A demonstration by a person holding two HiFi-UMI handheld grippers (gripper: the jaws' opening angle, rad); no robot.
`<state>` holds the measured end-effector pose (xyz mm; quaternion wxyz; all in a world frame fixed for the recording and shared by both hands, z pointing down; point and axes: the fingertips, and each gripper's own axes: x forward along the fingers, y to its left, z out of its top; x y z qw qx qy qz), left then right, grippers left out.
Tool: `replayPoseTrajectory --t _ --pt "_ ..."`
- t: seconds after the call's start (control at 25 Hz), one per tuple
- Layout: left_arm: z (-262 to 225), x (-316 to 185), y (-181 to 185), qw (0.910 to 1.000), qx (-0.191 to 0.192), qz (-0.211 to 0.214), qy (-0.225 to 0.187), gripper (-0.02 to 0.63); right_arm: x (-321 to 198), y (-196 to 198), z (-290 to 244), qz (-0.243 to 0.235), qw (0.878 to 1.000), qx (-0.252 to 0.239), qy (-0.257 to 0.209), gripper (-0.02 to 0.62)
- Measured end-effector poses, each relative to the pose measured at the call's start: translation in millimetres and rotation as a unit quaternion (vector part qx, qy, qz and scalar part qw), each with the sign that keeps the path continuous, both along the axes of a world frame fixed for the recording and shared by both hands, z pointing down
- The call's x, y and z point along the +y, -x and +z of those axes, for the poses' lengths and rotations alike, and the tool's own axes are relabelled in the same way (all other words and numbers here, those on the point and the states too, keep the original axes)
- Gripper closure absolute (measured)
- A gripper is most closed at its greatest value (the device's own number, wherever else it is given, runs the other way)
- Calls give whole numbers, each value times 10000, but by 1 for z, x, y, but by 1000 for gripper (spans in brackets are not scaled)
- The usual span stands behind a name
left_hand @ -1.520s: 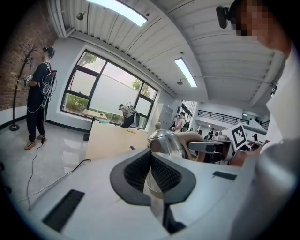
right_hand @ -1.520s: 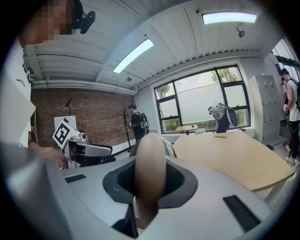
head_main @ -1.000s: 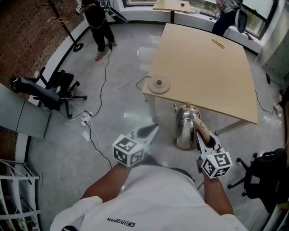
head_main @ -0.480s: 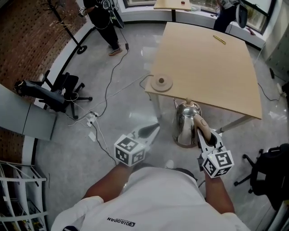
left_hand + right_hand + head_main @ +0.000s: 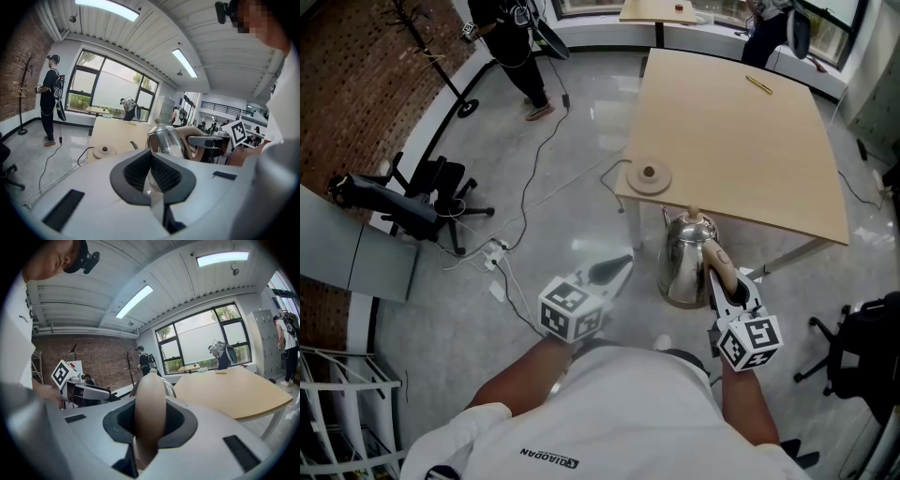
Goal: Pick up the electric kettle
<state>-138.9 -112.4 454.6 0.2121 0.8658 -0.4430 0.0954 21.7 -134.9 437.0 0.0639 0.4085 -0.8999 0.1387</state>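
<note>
The steel electric kettle [image 5: 682, 262] hangs above the grey floor, just in front of the table's near edge. My right gripper [image 5: 724, 281] is shut on its tan handle [image 5: 719, 261]. In the right gripper view the handle [image 5: 150, 404] fills the gap between the jaws of that gripper [image 5: 150, 420], and the kettle body [image 5: 168, 389] shows just behind it. My left gripper [image 5: 619, 265] hovers left of the kettle with its jaws together and nothing in them. The left gripper view shows this gripper [image 5: 151, 180], with the kettle [image 5: 166, 140] and the right gripper [image 5: 211, 143] beyond it.
The kettle's round base [image 5: 649, 175] sits on the near corner of the wooden table [image 5: 741, 122], its cable [image 5: 534, 192] trailing over the floor to a power strip [image 5: 495, 251]. Office chairs stand at left [image 5: 403, 197] and right [image 5: 862, 347]. A person [image 5: 511, 37] stands far back.
Both grippers and the held kettle have drifted a little across the floor beside the table. The right gripper's grip on the handle is unchanged, and the left stays empty.
</note>
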Motion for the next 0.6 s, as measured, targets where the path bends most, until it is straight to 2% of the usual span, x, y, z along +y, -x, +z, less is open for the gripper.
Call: replayPoseTrajectory --t 0.44,0.6 --pt "3 2 32 9994 46 348 -60 611 11 37 0 252 9996 59 -73 514" --pt "-3 0 27 9989 96 433 -118 611 14 30 -5 330 9994 56 -83 514"
